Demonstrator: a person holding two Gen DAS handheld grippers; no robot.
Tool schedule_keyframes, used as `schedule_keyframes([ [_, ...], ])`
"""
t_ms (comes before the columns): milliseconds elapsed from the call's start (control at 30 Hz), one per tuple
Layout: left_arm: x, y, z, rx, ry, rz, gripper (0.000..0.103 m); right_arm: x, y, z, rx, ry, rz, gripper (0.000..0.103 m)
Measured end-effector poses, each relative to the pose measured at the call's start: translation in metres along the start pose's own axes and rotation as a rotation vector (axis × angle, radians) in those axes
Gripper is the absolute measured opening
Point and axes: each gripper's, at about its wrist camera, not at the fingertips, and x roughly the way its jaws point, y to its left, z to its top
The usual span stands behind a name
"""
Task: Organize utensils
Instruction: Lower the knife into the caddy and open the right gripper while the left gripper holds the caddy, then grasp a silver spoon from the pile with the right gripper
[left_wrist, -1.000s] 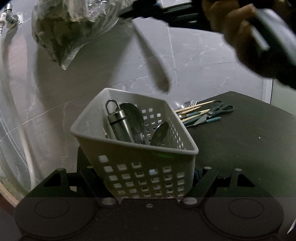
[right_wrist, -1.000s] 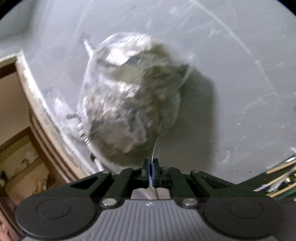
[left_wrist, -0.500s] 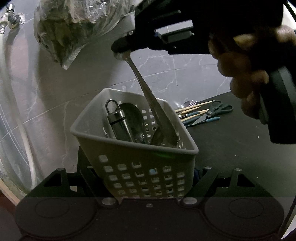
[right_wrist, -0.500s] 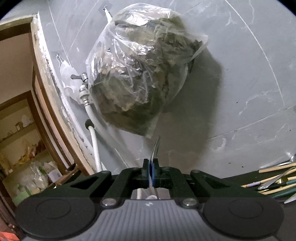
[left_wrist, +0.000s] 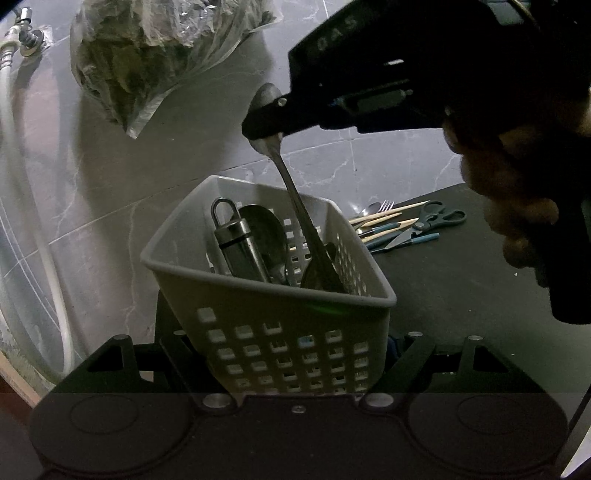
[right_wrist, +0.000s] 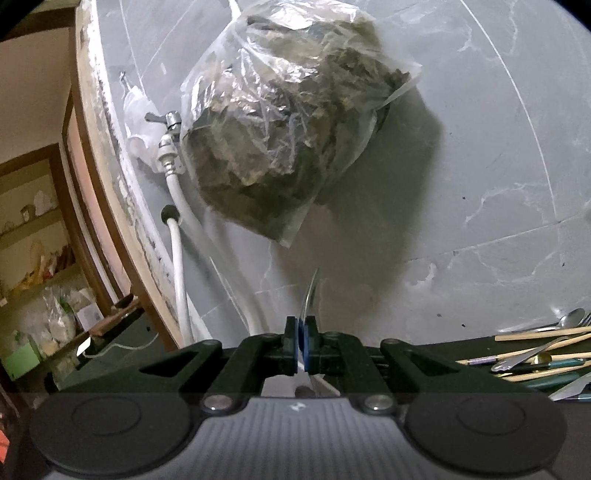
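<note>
The right claw (left_wrist: 264, 120) is pinched tight on the bowl end of a metal spoon (left_wrist: 295, 195), its two fingers closed flat against the bowl with no gap showing; in the right wrist view the same claw (right_wrist: 301, 341) grips the spoon (right_wrist: 312, 295) edge-on between its blue pads (right_wrist: 306, 339), the curved rim of the bowl sticking out past them. The spoon hangs handle-down into the white perforated basket (left_wrist: 258, 295), its handle slanting toward the basket's right inner wall and its lower end among the utensils already inside. The left claw (left_wrist: 295, 350) holds the basket between its fingers, spread to about the basket's width, one against each lower side wall, and the basket leans tilted over the dark bench (left_wrist: 461, 295). Inside the basket, left of the spoon handle, stands a steel tool with a loop handle (left_wrist: 236, 240), and a large spoon bowl (left_wrist: 264, 229) lies just behind it. To the right of the basket and well apart from it, a loose pile lies on the bench: scissors (left_wrist: 439, 218), wooden chopsticks (left_wrist: 388, 218), teal-handled cutlery (left_wrist: 406, 240), and a fork (left_wrist: 386, 205). Above and left of the basket a clear plastic bag of dark leaves (left_wrist: 155, 55) hangs against the grey marble wall (left_wrist: 369, 162), with a white hose (left_wrist: 33, 221) further left.
</note>
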Motion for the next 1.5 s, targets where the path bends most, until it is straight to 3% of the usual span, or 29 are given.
schedule_keyframes([
  [233, -0.001, 0.000, -0.001, 0.003, 0.001, -0.001, 0.080, -0.007, -0.002, -0.004, -0.030, 0.038, -0.010, 0.009],
  [300, -0.002, 0.000, -0.001, 0.004, 0.002, -0.002, 0.080, -0.010, -0.004, -0.004, -0.030, 0.042, -0.011, 0.016],
  [367, -0.001, 0.000, -0.001, 0.005, 0.003, -0.002, 0.080, -0.013, -0.006, -0.003, -0.025, 0.040, -0.019, 0.033],
  [433, -0.001, 0.000, -0.001, 0.005, 0.004, -0.002, 0.080, -0.017, -0.009, -0.001, -0.015, 0.032, -0.025, 0.039],
  [500, -0.001, 0.001, -0.001, 0.006, 0.005, -0.002, 0.080, -0.023, -0.012, 0.002, -0.008, 0.019, -0.041, 0.052],
  [667, -0.001, 0.001, -0.001, 0.004, 0.005, 0.001, 0.081, -0.039, -0.028, 0.010, 0.012, -0.012, -0.119, 0.092],
  [767, 0.000, 0.001, 0.000, 0.003, 0.005, 0.004, 0.081, -0.048, -0.040, 0.012, 0.027, -0.033, -0.190, 0.103],
  [1100, 0.006, 0.001, 0.004, 0.004, 0.020, 0.017, 0.081, -0.042, -0.110, 0.004, 0.184, 0.049, -0.473, 0.103],
  [1367, 0.013, 0.001, 0.011, -0.005, 0.046, 0.041, 0.081, -0.015, -0.184, 0.015, 0.207, 0.099, -0.532, 0.103],
  [1500, 0.017, 0.002, 0.014, -0.017, 0.060, 0.058, 0.081, 0.008, -0.213, 0.024, 0.175, 0.109, -0.503, 0.103],
])
